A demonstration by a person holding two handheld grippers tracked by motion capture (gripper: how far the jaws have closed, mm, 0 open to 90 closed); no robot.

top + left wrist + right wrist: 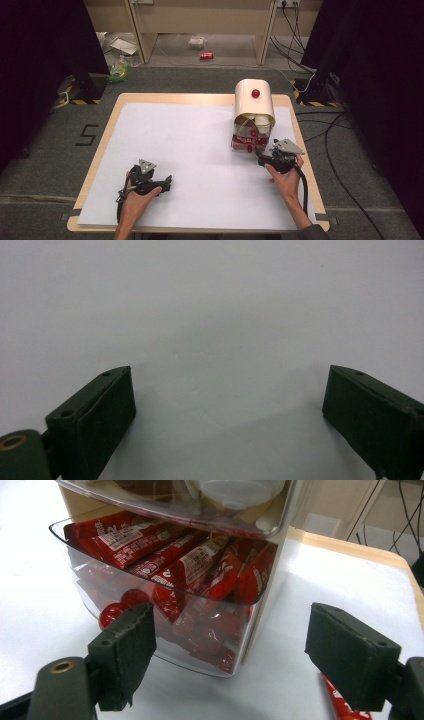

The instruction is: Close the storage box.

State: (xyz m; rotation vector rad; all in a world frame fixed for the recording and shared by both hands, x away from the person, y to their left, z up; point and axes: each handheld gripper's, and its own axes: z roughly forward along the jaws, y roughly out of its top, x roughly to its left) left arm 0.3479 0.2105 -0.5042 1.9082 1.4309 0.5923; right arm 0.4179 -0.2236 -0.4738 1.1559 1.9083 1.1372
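A storage box [254, 117] with a cream curved lid and a red knob [255, 93] stands at the table's right rear. Its clear drawers hold several red snack packets [195, 567]. In the right gripper view the upper drawer [100, 540] is pulled out, and a red knob [112, 614] shows on the drawer below. My right gripper [266, 149] [230, 630] is open just in front of the box's base. One red packet [345, 705] lies on the sheet under its right jaw. My left gripper [149, 181] [227, 385] is open over the bare white sheet.
A white sheet [190, 165] covers most of the wooden table [100, 150]. Cables [330, 135] trail on the floor to the right. A black curtain and stand [85, 80] are at the left rear, with litter and a red can [206, 55] on the floor behind.
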